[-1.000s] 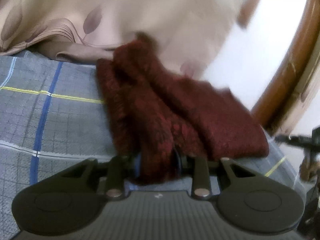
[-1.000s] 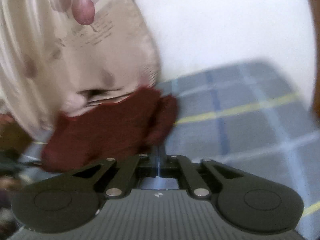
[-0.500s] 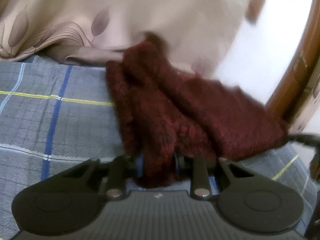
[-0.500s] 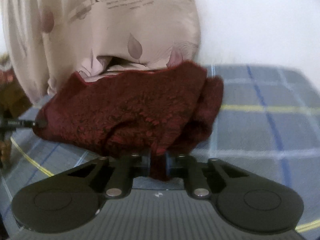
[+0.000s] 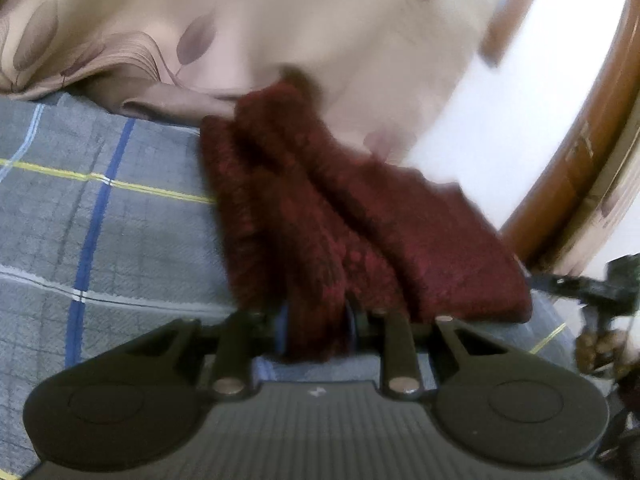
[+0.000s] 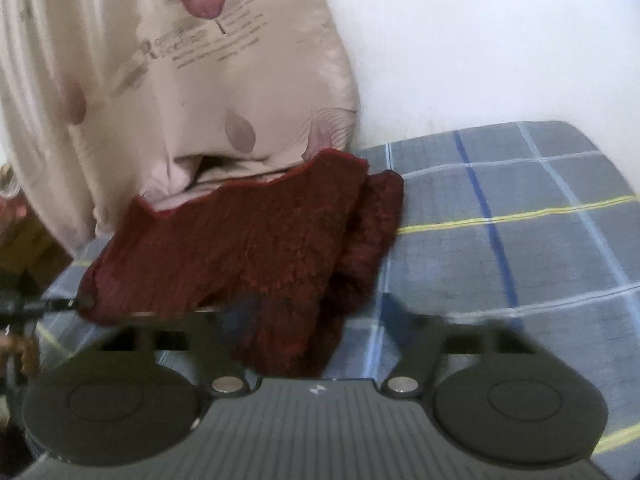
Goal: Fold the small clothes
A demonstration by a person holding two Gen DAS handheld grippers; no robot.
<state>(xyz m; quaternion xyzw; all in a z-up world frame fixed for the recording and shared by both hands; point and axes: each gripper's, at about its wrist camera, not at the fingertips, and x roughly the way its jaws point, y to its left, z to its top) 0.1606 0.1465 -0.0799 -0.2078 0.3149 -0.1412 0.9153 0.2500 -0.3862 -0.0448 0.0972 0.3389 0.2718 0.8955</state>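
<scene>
Only leftward, left hand-held gripper (image 5: 316,322) clenched on maroon garment (image 5: 340,216); rightward, right hand-held gripper (image 6: 316,322) just released, garment between.

Fuzzy dark-red knit garment (image 6: 248,248) on matt woven plaid sheet (image 6: 520,248).

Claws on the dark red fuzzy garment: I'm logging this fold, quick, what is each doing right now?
Left claw: closed on a bunched edge of the dark red fuzzy garment.
Right claw: just opened, jaws wide; garment between them, not gripped.

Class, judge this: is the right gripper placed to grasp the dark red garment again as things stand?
Probably yes: the right gripper, jaws just opened, has the dark red garment lying loosely between them, unobstructed.
</scene>
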